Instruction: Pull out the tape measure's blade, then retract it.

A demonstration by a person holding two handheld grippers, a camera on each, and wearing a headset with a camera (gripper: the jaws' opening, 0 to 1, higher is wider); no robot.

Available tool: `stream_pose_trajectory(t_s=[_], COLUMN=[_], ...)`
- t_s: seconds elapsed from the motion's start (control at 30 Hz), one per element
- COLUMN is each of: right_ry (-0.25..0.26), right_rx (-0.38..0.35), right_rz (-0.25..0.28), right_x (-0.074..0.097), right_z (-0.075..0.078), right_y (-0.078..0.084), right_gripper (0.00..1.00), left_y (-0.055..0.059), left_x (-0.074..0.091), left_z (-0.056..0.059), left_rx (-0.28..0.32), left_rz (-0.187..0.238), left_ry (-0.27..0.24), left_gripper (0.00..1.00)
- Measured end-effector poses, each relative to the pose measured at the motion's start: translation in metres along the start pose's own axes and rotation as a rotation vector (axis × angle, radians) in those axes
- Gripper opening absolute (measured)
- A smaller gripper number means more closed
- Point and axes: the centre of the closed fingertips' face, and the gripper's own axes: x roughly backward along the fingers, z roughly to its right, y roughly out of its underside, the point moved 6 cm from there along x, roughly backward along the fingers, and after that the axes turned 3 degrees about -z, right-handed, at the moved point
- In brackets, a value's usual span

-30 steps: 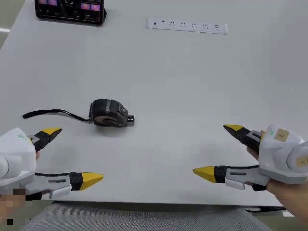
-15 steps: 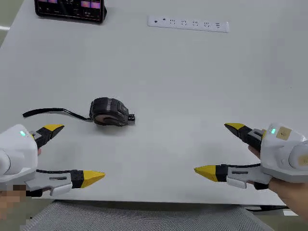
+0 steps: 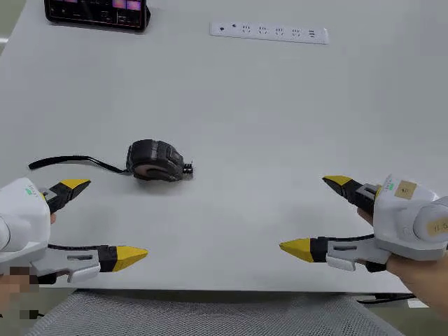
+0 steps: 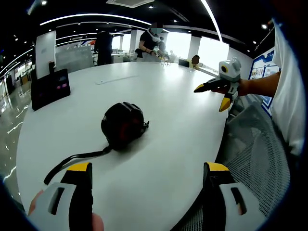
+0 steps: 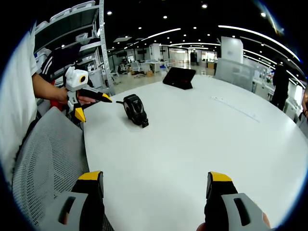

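Two grippers unmoved, agape — one tape measure

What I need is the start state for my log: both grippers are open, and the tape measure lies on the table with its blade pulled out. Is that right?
Not quite: the head view shows the tape measure with its blade retracted; what trails from it is a black strap. Left gripper and right gripper are open, and it lies on the table.

Nothing legible — the sticker on the right tool is too small.
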Motion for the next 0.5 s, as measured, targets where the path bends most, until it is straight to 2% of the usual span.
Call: stream_pose_trajectory(t_s=[0.3,0.5], right_ry=[-0.009,-0.005], right_rx=[0.006,0.005], right_rz=[-0.015,-0.011], right_x=[-0.002,-0.0013], right_z=[0.0001,0.0012], right_y=[0.0008,0.0001], right_gripper=[0.86,0.87], left_y=[-0.003,-0.0023], left_x=[0.0012,0.0001], left_z=[-0.0024,-0.0004], left_rx=[0.012,-0.003], left_rz=[0.009,-0.001], left_ry=[-0.012,-0.006], left_gripper=[0.91,0.92])
